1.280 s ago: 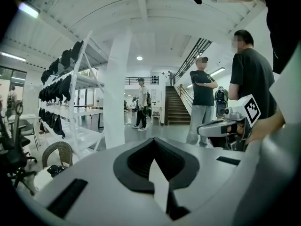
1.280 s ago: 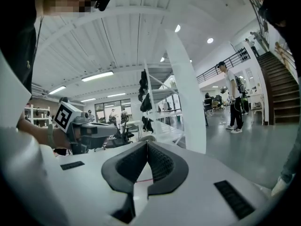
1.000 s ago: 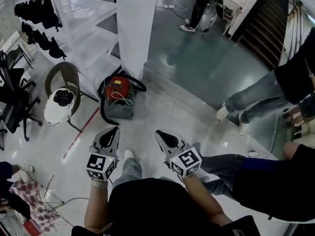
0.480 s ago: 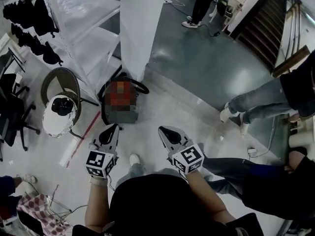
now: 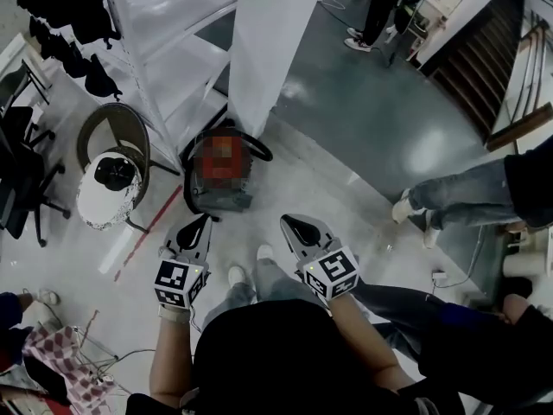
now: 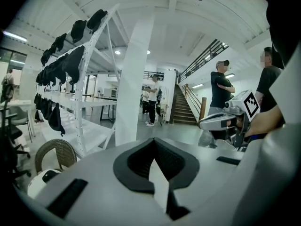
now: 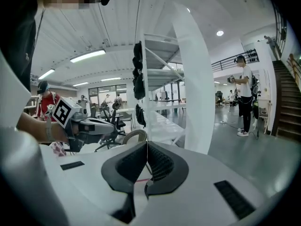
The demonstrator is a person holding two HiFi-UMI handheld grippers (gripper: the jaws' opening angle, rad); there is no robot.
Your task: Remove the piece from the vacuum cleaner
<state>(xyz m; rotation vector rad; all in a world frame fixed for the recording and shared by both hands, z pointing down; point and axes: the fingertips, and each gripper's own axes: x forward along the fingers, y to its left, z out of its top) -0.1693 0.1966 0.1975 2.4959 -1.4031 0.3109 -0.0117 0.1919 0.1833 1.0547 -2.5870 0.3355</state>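
Observation:
The vacuum cleaner (image 5: 221, 178), red on top with a grey base and a black hose, stands on the floor at the foot of a white pillar (image 5: 276, 41); a mosaic patch covers part of it. My left gripper (image 5: 205, 220) hangs just short of its near edge, shut and empty. My right gripper (image 5: 286, 222) is level with it, to the right of the vacuum, also shut with nothing in it. Neither touches the vacuum. In the left gripper view the jaws (image 6: 153, 141) point at the pillar; the right gripper view's jaws (image 7: 146, 145) do too.
A wicker chair (image 5: 111, 150) holding a white and black object stands left of the vacuum. A white rack (image 5: 164, 33) hung with black caps runs behind it. A red tape line (image 5: 151, 227) crosses the floor. A person's legs in jeans (image 5: 458, 197) are at the right, stairs (image 5: 471, 50) behind.
The view has moved forward, so the vacuum now lies closer to both gripper tips. A foot has stepped ahead between the grippers. Both grippers stayed shut.

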